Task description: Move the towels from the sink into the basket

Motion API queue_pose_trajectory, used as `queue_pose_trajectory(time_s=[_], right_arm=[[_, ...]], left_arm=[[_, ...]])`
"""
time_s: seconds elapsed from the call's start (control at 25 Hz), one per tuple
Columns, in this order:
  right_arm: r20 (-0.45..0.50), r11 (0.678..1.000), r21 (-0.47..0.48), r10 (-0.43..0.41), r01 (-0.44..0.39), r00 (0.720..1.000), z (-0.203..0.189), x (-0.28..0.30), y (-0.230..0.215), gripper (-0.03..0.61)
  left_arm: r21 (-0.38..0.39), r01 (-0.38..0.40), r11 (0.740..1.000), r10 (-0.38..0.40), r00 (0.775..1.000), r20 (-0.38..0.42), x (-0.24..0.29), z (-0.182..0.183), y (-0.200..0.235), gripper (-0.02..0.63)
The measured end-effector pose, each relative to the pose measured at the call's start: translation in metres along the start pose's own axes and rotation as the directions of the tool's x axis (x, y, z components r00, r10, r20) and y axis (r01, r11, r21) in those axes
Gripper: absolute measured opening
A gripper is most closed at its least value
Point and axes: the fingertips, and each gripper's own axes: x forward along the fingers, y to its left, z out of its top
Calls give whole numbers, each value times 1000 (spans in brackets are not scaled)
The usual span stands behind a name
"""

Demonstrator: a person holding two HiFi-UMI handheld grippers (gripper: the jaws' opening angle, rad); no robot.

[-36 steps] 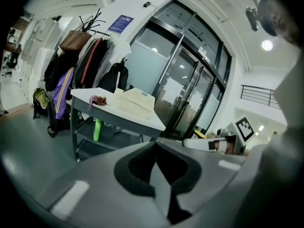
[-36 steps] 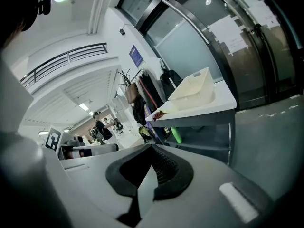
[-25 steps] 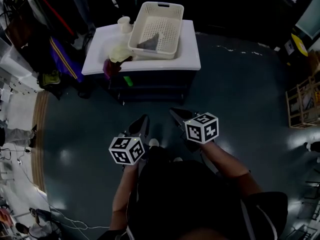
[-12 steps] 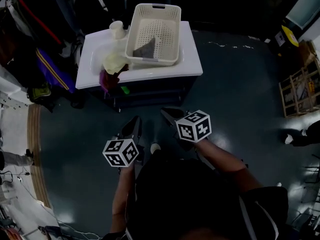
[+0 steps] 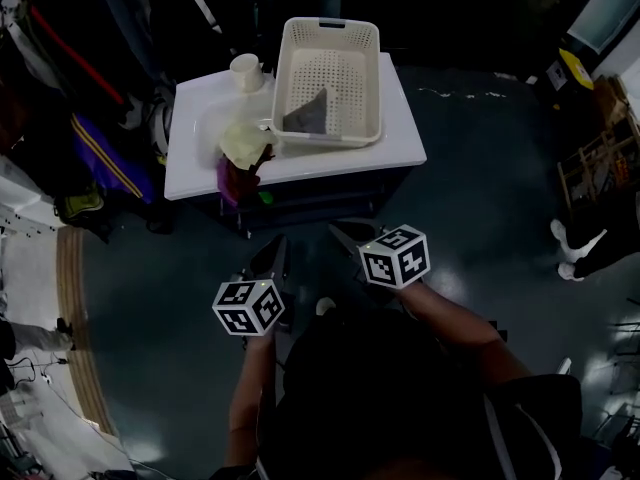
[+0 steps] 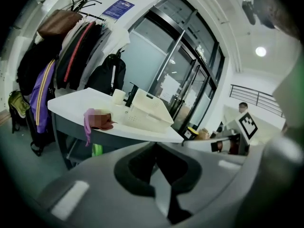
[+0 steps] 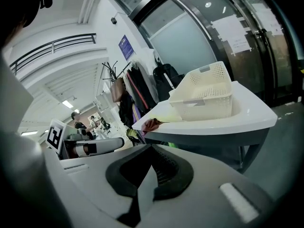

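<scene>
Landmark: white sink (image 5: 402, 136).

- Basket (image 5: 377, 88): cream, perforated, upright on the right part of the sink top. One grey towel (image 5: 307, 113) lies inside it against the near wall.
- Yellow towel (image 5: 243, 140): bunched in the left part of the sink, just beside the basket's near left corner.
- Purple-red towel (image 5: 232, 175): on the sink's front edge, one end hanging down over it, touching the yellow towel.
- Cup (image 5: 245, 70): upright at the back left of the sink, just beside the basket.
- Hanging coats (image 6: 71, 46): on a rack to the left of the sink.
- Left gripper (image 5: 278, 246): in front of the sink, well apart from it, above the dark floor (image 5: 480, 198). Jaws closed together, nothing between them.
- Right gripper (image 5: 343, 232): also in front of the sink, well apart from it. Jaws meet, nothing held.
</scene>
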Motion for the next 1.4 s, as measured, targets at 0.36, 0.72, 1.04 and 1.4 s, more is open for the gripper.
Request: queue_pose_trajectory(time_s=[0.36, 0.72, 1.04, 1.4], right_arm=[[-9, 1000, -21, -22, 22, 1000, 13, 14, -3, -2], [5, 998, -25, 49, -49, 999, 41, 43, -23, -2], [-10, 993, -44, 105, -105, 994, 69, 56, -49, -2], [-24, 981, -54, 183, -184, 983, 91, 71, -65, -2]], left_arm=[[-4, 18, 1000, -18, 1000, -10, 18, 11, 20, 6], [20, -9, 1000, 8, 999, 40, 41, 42, 32, 8], [62, -42, 997, 41, 999, 25, 80, 62, 35, 8], [52, -96, 994, 95, 995, 25, 109, 74, 42, 18]])
